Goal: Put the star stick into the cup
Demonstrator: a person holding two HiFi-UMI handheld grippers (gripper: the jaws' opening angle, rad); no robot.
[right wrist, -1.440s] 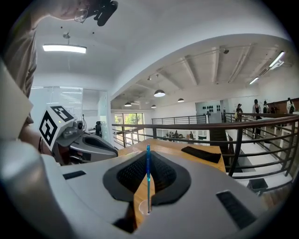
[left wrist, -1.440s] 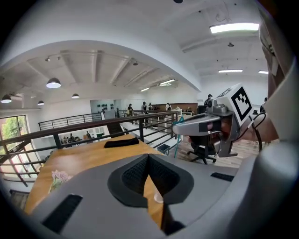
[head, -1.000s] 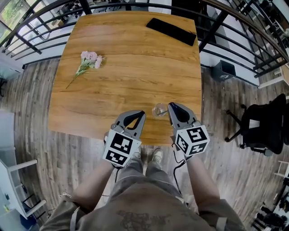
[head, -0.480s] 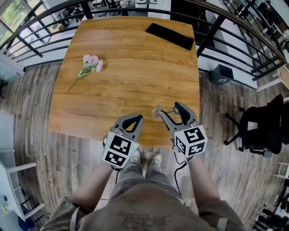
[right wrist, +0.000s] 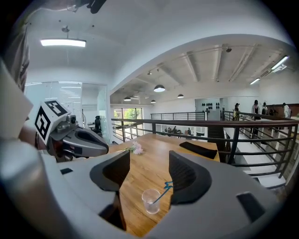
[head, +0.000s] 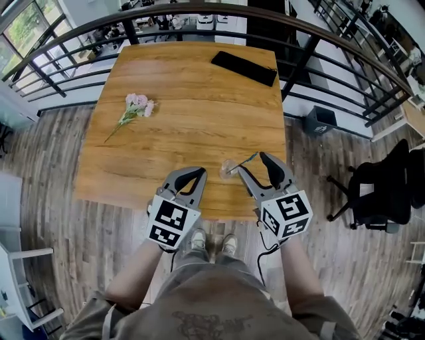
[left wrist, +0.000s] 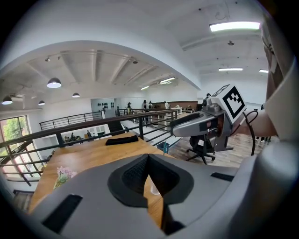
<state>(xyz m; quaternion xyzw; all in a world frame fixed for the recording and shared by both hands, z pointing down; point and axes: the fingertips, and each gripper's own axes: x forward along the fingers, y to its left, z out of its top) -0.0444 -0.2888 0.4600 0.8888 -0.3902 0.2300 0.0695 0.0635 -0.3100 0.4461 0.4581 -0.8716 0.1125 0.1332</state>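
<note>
We're looking down on a warm wooden table [head: 186,93] up on a mezzanine, with a dark metal railing [head: 199,10] curving round its far side and grey plank floor [head: 46,166] all about. The right gripper [head: 253,163] has its 2 jaws spread wide. They have just been opening, and nothing is pressed between the pads. Ahead of and below that gap, a touch nearer the right jaw, the clear cup [right wrist: 151,200] stands near the table's close edge. The blue star stick [right wrist: 163,190] is in it, leaning out over the rim toward the right jaw.

The left gripper [head: 198,172] hangs alongside with its jaws brought together, tips meeting, nothing between them. The cup sits just to the right of those closed tips. Far beyond the left jaws lies a small bunch of pink flowers [head: 136,105]. Far beyond the right jaws, a flat black object [head: 244,59] rests by the table's far edge. Off to the right of the right gripper, a black office chair [head: 382,192] stands on the floor. Overhead we get a white vaulted ceiling hung with round pendant lamps [right wrist: 160,88].
</note>
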